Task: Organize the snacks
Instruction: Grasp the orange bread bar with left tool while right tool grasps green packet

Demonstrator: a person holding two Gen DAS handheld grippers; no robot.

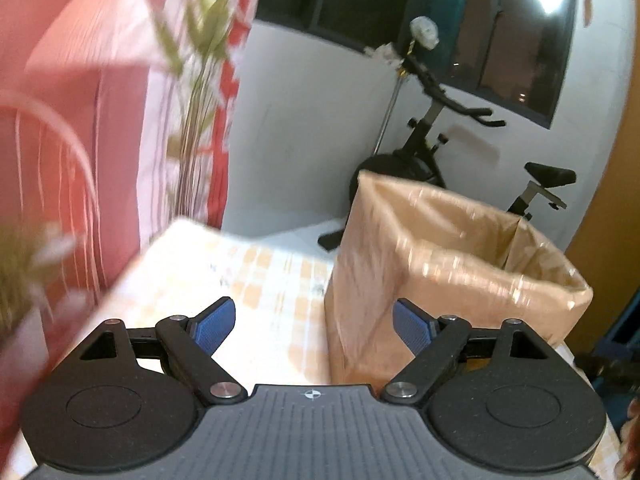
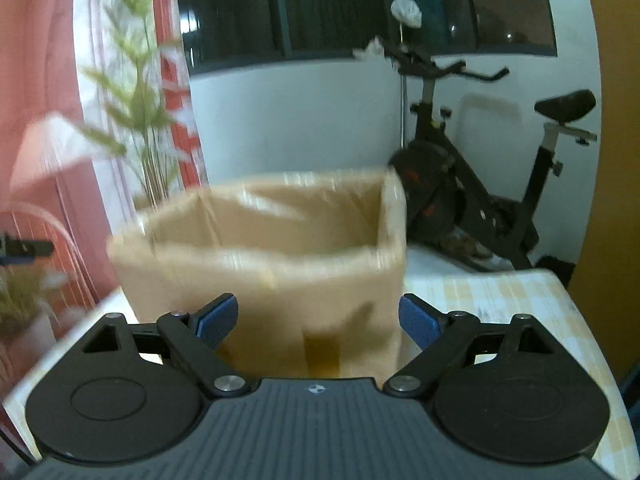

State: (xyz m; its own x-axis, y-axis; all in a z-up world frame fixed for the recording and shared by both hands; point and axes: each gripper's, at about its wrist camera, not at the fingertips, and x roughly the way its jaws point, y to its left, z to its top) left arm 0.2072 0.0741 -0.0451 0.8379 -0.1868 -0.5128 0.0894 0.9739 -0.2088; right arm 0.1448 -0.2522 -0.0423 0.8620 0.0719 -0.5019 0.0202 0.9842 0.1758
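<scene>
The surface (image 1: 256, 280) wears a cloth with pale yellow and white squares, and it runs out ahead of both tools. Past its far edge is a white floor and a white wall with dark windows (image 2: 332, 8) up high. A black exercise bike (image 2: 472, 184) stands by that wall, beyond the right tool and off to its right side, and something white hangs on its handlebars. An orange-brown panel (image 2: 600, 216) fills the far right of the room. Far to the left of both tools hang pink and red curtains (image 1: 80, 120), and a tall plant with thin green leaves (image 2: 136, 92) stands in front of them. The pictures are blurry, so small things are hard to make out. The box (image 2: 280, 280) is brown cardboard, open at the top, and it stands upright on the surface. Its skin looks shiny, like it is wrapped in clear tape. It looks as if nothing is inside, though the bottom is hidden. A darker yellow patch shows low on the side facing the right tool. The box sits right in front of the right tool (image 2: 319, 318), between its two blue pads. For the left tool (image 1: 314, 322), the box (image 1: 440, 272) is ahead and to the right. The left tool is spread wide with nothing in it. The right tool is spread wide too, and its pads are not pinching anything.
</scene>
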